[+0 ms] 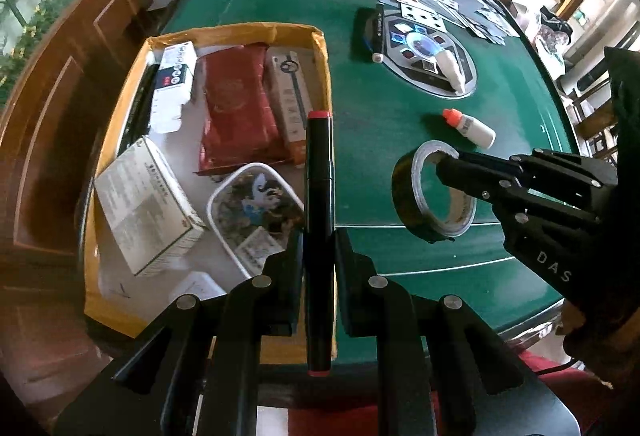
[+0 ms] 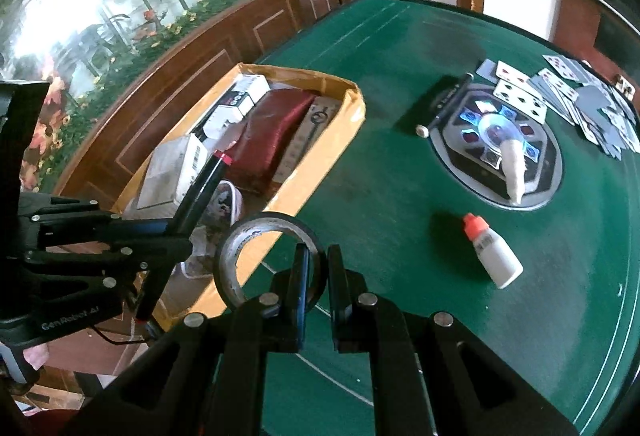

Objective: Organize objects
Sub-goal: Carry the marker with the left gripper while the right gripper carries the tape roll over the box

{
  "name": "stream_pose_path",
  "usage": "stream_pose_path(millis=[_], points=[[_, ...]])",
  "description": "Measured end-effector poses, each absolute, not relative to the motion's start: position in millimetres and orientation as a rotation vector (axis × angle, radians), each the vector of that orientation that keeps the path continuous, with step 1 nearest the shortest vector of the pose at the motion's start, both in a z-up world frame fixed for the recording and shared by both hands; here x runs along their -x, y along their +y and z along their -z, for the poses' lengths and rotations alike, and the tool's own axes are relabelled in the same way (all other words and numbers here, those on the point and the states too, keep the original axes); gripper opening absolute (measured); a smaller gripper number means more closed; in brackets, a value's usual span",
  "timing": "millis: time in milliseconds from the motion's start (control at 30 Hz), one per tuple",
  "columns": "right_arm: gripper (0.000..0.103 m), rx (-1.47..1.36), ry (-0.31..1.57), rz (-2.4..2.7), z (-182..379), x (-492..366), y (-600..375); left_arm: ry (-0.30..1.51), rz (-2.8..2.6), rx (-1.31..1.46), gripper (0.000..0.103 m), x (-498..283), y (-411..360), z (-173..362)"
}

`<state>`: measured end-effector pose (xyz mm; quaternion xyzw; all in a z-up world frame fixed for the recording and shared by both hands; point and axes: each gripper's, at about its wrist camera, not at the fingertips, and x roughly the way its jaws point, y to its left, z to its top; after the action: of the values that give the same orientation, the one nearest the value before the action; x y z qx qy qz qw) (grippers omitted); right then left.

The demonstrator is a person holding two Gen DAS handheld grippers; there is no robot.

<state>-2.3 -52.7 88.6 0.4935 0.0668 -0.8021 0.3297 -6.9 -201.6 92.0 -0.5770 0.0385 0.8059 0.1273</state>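
Observation:
My left gripper point(image 1: 319, 256) is shut on a black marker point(image 1: 319, 175) with red ends, held upright over the near right corner of an open cardboard box point(image 1: 325, 75). My right gripper point(image 2: 318, 256) is shut on the wall of a dark tape roll point(image 2: 228, 260), one finger inside the ring and one outside. The roll hangs just above the green table point(image 2: 400, 83), to the right of the box. The left wrist view shows the tape roll point(image 1: 402, 191) and the right gripper point(image 1: 448, 163) at right. In the right wrist view the left gripper point(image 2: 176, 232) and the marker point(image 2: 204, 183) are over the box point(image 2: 352, 103).
The box holds a red pouch point(image 1: 236, 107), several white cartons and a clear tray point(image 1: 256, 207). On the felt lie a small white bottle with an orange cap point(image 1: 472, 127), a white tube point(image 1: 450, 69), a black pen point(image 1: 374, 31) and scattered playing cards point(image 1: 452, 7). Wood panelling runs along the left.

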Motion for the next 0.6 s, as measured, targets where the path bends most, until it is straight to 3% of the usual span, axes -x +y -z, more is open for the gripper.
stream_pose_path(millis=[267, 600], points=[[0.007, -1.282, 0.18, 2.082, -90.4, 0.7, -72.2, 0.12, -2.36, 1.677, 0.014, 8.9, -218.9, -93.3], [0.007, -1.282, 0.16, 2.065, -87.7, -5.3, -95.6, -0.015, -2.433, 1.714, 0.014, 9.3, -291.2, -108.6]])
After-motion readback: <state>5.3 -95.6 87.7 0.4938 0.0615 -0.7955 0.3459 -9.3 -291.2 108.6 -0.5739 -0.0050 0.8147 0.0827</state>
